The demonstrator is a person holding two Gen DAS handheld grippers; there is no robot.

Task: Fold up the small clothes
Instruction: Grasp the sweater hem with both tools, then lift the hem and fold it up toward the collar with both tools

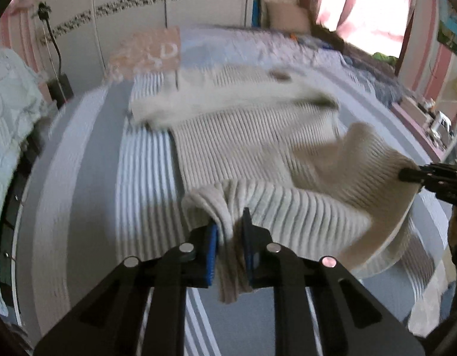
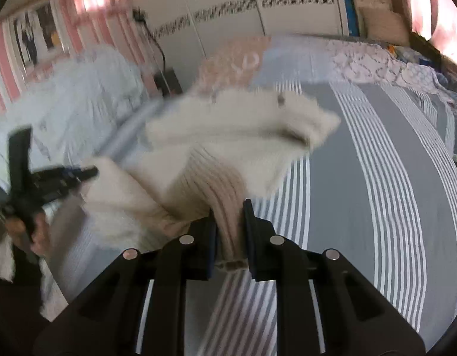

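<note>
Left wrist view shows your left tongs (image 1: pixel 229 231) and right tongs (image 1: pixel 406 175) both pinched tight on the cream ribbed knit sweater (image 1: pixel 243 136), lifting its near edge off the grey striped bed (image 1: pixel 80 163) so you can fold it over.

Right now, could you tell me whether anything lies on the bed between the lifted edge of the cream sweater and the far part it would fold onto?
Nothing visible does. Both grippers, left and right, already hold the ribbed sweater by its near edge, and only its own flat knit lies ahead. The pink patterned cloth sits beyond its far end on the striped bedsheet.

Cream ribbed sweater (image 1: pixel 246 136), grey-striped bedsheet (image 2: pixel 376 178)
</note>
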